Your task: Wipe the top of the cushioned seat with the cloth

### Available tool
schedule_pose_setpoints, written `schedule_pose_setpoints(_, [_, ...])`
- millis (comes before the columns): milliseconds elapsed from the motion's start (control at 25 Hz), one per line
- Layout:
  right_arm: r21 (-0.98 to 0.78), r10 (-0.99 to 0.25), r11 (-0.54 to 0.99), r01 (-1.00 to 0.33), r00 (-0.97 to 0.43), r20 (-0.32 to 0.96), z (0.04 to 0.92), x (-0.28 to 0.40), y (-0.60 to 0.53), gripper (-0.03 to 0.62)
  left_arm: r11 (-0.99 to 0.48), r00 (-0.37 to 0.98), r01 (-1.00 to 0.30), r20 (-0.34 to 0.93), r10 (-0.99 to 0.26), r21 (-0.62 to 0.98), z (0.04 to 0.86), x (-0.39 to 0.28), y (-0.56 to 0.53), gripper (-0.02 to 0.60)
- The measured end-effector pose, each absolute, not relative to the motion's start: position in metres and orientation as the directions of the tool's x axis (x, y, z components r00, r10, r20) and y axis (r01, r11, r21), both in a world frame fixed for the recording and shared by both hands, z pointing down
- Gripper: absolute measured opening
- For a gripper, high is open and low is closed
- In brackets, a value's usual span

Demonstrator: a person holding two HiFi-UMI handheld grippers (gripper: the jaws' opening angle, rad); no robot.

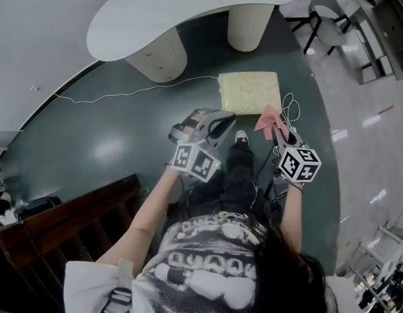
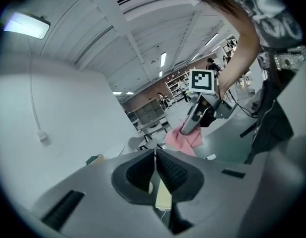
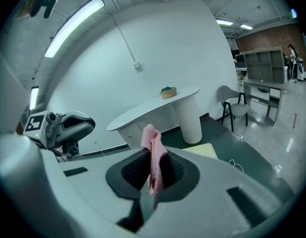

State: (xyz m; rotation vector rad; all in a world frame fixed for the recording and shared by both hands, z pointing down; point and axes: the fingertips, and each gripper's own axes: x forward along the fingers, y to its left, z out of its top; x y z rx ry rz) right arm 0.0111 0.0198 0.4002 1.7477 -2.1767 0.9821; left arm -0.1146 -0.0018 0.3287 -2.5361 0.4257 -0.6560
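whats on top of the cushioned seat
Nothing shows on the cushioned seat; its top looks bare. The pink cloth, pinched in the right tongs, hides one near corner.

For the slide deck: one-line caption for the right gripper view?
Right gripper shut on a pink cloth, the yellow cushioned seat ahead near a white table.

The pink cloth [image 3: 153, 155] looks soft and woven. The cushioned seat [image 1: 249, 91] has a matt, speckled fabric top. The green floor [image 1: 104, 152] is smooth and glossy, the white table [image 1: 149, 15] matt.
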Motion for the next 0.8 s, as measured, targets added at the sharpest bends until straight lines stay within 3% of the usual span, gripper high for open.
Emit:
schedule_pose_setpoints(320, [-0.356,-0.809,0.097,-0.929,-0.282,0.516,0.379,-0.033,0.069,0.011,-0.835,0.867,-0.154,0.334,-0.371,-0.528,0.329,-0.138,0.043,0.012])
schedule_pose_setpoints(800, [-0.343,-0.834,0.14,-0.929,-0.297,0.464,0.346,-0.039,0.092,0.009,-0.84,0.872,-0.179,0.313,-0.377,-0.512,0.313,-0.132,0.068,0.012])
